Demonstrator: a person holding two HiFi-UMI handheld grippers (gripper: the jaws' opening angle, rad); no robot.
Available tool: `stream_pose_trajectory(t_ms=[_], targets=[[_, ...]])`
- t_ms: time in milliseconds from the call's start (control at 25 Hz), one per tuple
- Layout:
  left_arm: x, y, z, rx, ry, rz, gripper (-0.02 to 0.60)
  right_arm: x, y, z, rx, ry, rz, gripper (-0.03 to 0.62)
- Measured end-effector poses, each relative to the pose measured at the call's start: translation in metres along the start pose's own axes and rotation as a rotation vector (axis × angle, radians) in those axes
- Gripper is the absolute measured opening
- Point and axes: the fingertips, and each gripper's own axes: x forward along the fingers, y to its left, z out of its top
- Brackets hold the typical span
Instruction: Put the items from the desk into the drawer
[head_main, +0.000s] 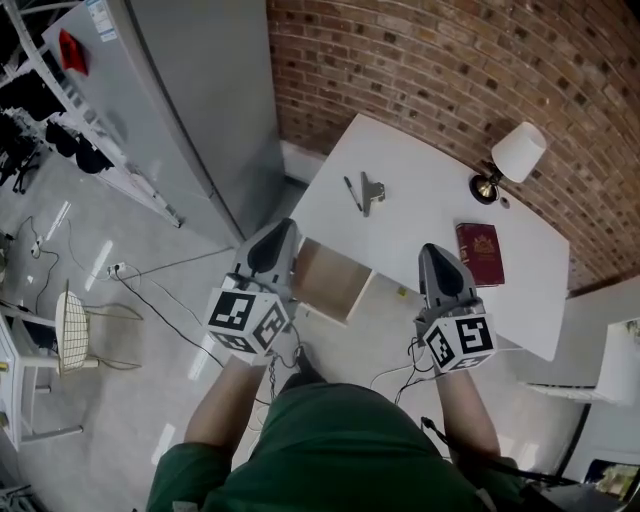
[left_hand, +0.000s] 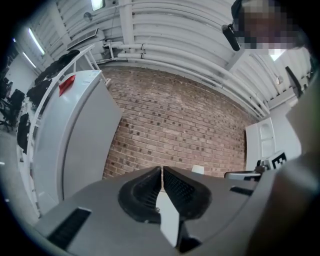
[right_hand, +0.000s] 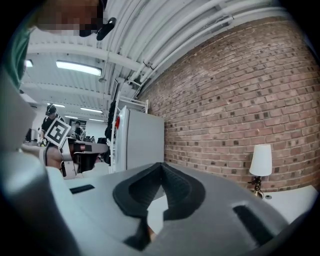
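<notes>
A white desk (head_main: 420, 215) stands against the brick wall. On it lie a dark pen (head_main: 352, 193), a metal binder clip (head_main: 371, 192) and a dark red booklet (head_main: 480, 253). Its wooden drawer (head_main: 330, 280) stands pulled out at the front left. My left gripper (head_main: 283, 228) hovers at the drawer's left edge, jaws together and empty; its own view (left_hand: 162, 170) shows only wall beyond the tips. My right gripper (head_main: 432, 250) sits at the desk's front edge, left of the booklet, shut with nothing in it (right_hand: 161, 165).
A small lamp with a white shade (head_main: 512, 158) stands at the desk's back, also seen in the right gripper view (right_hand: 261, 162). A tall grey cabinet (head_main: 170, 100) rises left of the desk. A wire chair (head_main: 72, 330) and cables (head_main: 150, 290) are on the floor at left.
</notes>
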Motion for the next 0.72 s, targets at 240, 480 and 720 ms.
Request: stream_pose_trajectory(t_ms=[240,480,720], targets=[[0.023,0.045,-0.012,-0.028,0.034,-0.006,0.014,0.047,0.001,-0.006,-0.003,0.035,-0.031,0.005],[0.041,0.072,-0.025,-0.049,0.069,-0.004,0.014,0.086,-0.009,-0.023,-0.004,0.09,-0.041,0.005],[0.055,0.083,-0.043,-0.046,0.11,0.038,0.014,0.133,-0.037,-0.064,0.085,0.192,0.016,0.005]])
